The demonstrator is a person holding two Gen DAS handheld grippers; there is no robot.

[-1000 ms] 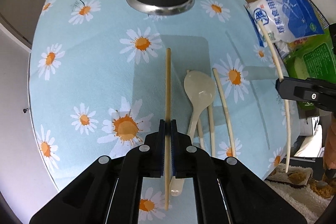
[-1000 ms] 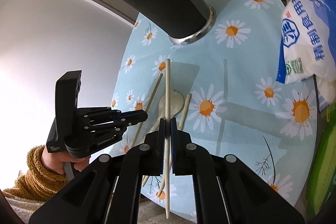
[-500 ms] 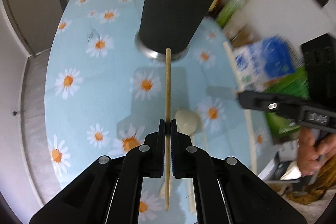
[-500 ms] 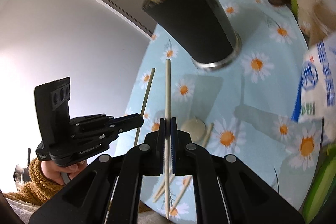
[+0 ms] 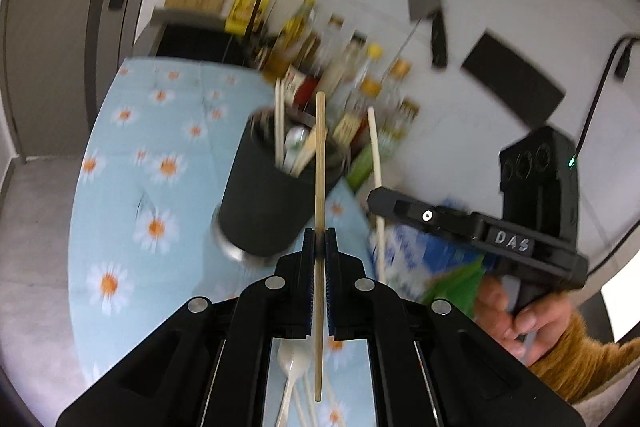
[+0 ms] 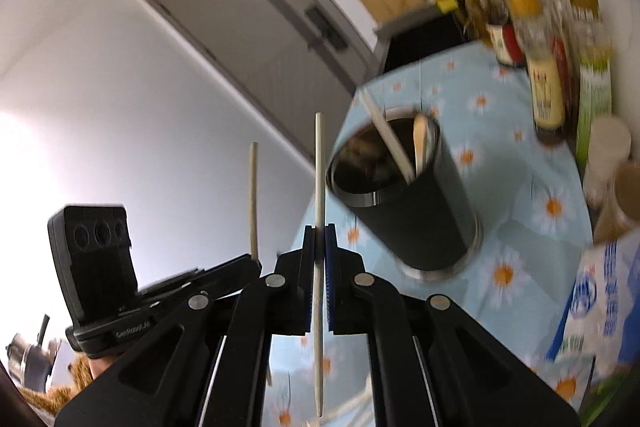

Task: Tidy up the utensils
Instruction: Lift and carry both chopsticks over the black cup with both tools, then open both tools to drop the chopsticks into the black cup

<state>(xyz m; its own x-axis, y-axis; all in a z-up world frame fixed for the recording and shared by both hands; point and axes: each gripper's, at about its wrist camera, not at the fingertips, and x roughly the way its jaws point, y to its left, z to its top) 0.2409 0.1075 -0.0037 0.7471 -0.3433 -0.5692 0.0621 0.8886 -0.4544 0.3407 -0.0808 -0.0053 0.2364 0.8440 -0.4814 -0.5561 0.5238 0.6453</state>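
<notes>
Clenched on a tan wooden chopstick, the left claw is seen with its blue-lined pads pressed flat against the stick's sides; the stick runs straight ahead of the claw, its far tip crossing in front of the black utensil cup, its near end hanging below the pads. The right claw is likewise clamped on a paler, cream-coloured chopstick, slim and slightly tapered, held just to the left of the cup in the right wrist view. The cup is dark with a metal base ring and stands on the daisy-printed blue counter, ahead of both claws; a few light sticks and a pale spoon-like piece are seen leaning inside it, though their lower parts are hidden by the wall. Below the left claw, a white spoon and more pale sticks are glimpsed on the counter, mostly covered by the claw's body. Bottles beyond the cup are smeared by blur and their labels cannot be read. A blue-and-white bag is cut off at the right edge.
</notes>
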